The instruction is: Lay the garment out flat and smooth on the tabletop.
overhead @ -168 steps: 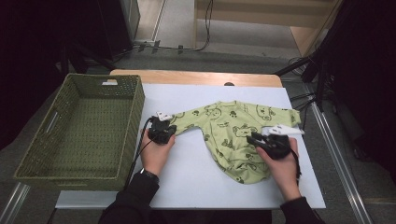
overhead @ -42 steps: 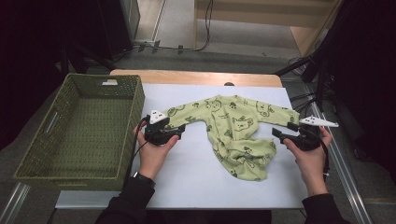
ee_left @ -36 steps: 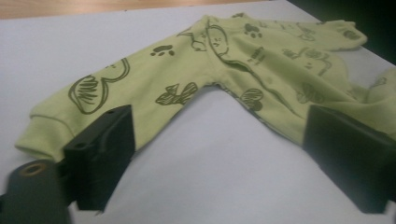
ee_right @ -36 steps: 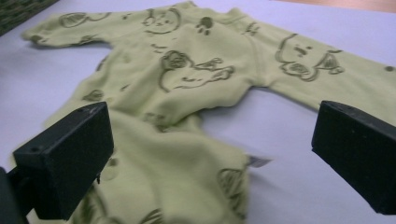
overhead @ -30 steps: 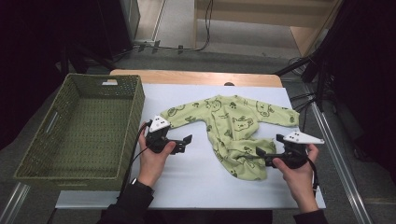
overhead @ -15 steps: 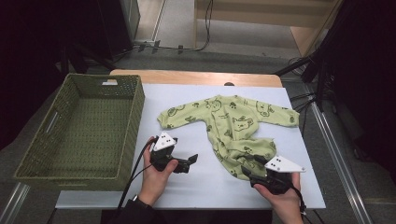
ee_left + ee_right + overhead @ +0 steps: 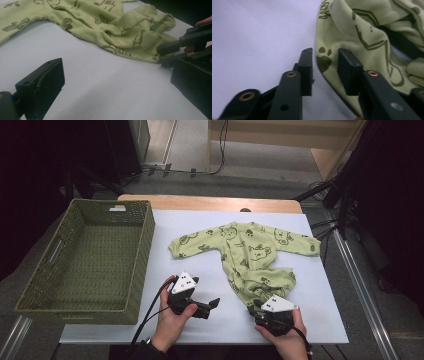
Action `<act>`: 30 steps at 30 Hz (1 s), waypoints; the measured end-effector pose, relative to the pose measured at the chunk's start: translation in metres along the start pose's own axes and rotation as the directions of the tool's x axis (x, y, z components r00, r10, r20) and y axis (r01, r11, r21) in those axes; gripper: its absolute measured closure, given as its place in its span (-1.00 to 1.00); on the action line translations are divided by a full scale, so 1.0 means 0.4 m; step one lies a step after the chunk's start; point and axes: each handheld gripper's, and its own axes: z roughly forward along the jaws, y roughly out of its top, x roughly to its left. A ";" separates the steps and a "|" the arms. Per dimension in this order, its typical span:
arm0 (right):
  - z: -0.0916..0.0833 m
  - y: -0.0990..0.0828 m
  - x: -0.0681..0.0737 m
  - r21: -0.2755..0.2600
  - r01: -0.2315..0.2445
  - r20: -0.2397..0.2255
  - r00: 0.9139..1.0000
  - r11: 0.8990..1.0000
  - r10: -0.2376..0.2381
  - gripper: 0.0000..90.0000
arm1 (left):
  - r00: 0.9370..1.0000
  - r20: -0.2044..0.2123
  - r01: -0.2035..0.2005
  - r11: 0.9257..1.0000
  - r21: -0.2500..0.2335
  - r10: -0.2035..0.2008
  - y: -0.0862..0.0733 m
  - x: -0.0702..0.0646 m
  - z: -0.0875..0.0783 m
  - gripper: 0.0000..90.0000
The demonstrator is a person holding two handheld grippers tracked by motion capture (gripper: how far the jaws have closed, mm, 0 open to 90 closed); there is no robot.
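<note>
- Green baby suit (image 7: 245, 252) lies spread on the bench (image 7: 310, 320), basket (image 7: 85, 265) empty.
- Right tool (image 7: 323, 62) has just been closing around the bottom hem, not yet pinching.
- Left tool (image 7: 212, 304) spread, holding nothing.
- Folding or binning lies ahead.

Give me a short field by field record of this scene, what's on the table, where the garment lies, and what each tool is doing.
Surface: white table top
Garment: green printed baby romper, spread flat, sleeves out, lower end bunched toward the person
Basket: green woven basket, left of the romper, nothing seen inside
Left tool: jaws wide apart over bare table, beside the romper, holding nothing
Right tool: at the romper's lower hem, jaws have just been closing, hem edge between them, a gap visible, pads not yet pressing
Likely next: grip the hem, perhaps to fold
</note>
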 end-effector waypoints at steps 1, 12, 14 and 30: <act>0.000 0.001 0.000 0.001 -0.002 -0.001 1.000 1.000 0.002 0.70 | 1.000 0.001 0.001 1.000 0.005 -0.001 -0.004 0.000 0.001 -1.00; -0.024 0.028 0.038 -0.068 -0.050 -0.101 0.994 0.996 0.043 0.91 | 1.000 -0.010 0.014 1.000 0.024 -0.013 -0.021 0.017 -0.019 -1.00; -0.032 0.039 0.054 -0.104 -0.075 -0.136 0.989 0.992 0.061 0.91 | 1.000 -0.011 0.016 1.000 0.026 -0.016 -0.023 0.017 -0.020 -1.00; -0.090 0.023 0.035 -0.160 -0.038 -0.137 0.990 0.986 0.015 0.37 | 1.000 -0.004 0.004 0.999 0.050 -0.004 -0.025 0.001 -0.006 -0.94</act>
